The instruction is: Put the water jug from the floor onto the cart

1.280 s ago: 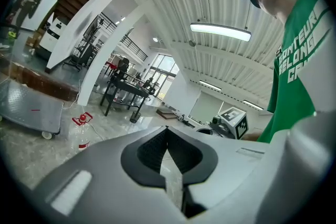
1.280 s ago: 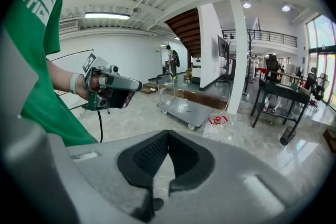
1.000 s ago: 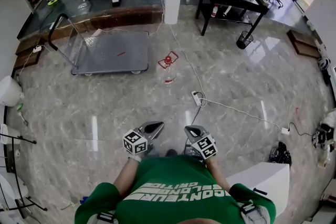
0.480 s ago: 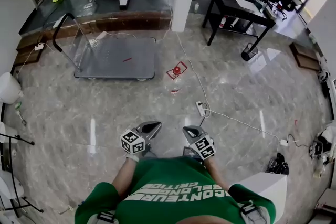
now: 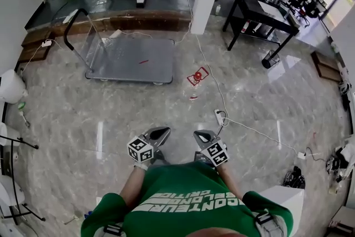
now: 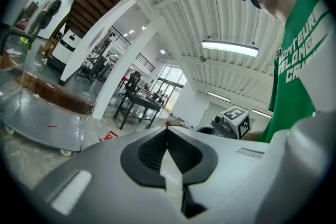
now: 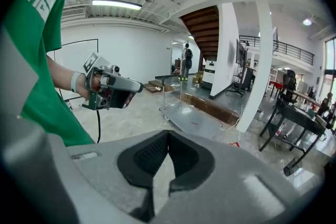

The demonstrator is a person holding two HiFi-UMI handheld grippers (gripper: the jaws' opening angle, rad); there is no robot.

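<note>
Compared with one second ago, the cart (image 5: 130, 61) and the water jug (image 5: 197, 76) lie lower and nearer in the head view, so the person has walked towards them. Wide marble floor (image 5: 111, 114) lies open between the person and the cart, whose handle rises at its left end. The water jug stands on the floor just right of the cart's right edge, not touching it. A white cable (image 5: 220, 117) runs past the jug. The left gripper (image 6: 167, 131) and the right gripper (image 7: 168, 135) are both closed and hold nothing.
</note>
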